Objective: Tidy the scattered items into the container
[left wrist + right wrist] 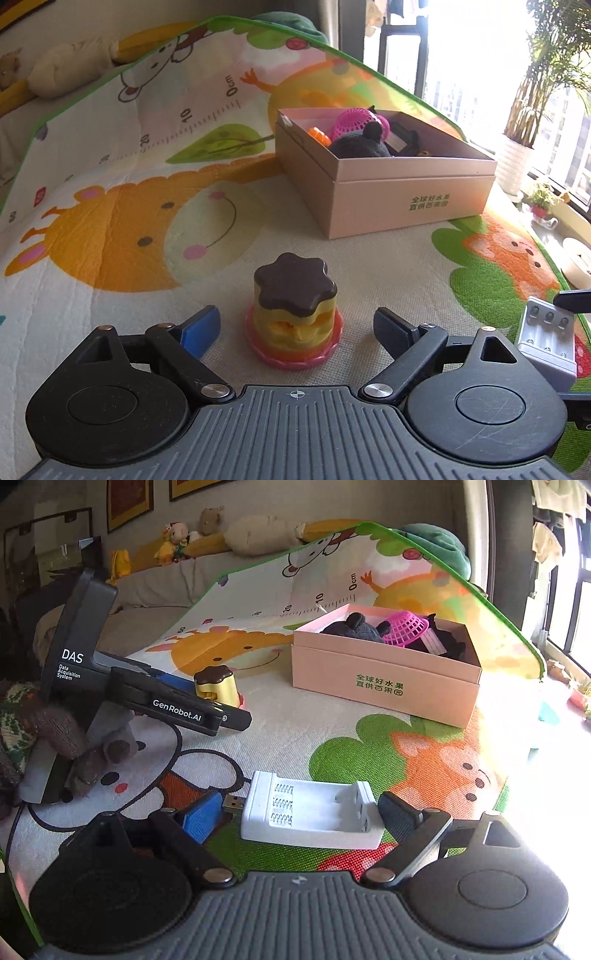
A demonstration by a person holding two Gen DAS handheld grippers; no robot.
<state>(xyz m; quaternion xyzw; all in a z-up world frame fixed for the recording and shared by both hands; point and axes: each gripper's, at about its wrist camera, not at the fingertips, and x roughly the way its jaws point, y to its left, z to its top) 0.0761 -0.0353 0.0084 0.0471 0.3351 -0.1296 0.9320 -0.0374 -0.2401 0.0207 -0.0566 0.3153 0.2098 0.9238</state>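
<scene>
Pick-up step: left gripper (295, 325) spread around toy cake (294, 312), right gripper (301, 814) spread around battery charger (314, 814); next, pinch, lift toward far pink box (406, 199).

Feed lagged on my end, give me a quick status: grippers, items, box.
Left gripper open around toy cake, not gripping. Right gripper open around white battery charger, pads apparently clear. Pink box ahead, partly filled. Path clear.
</scene>
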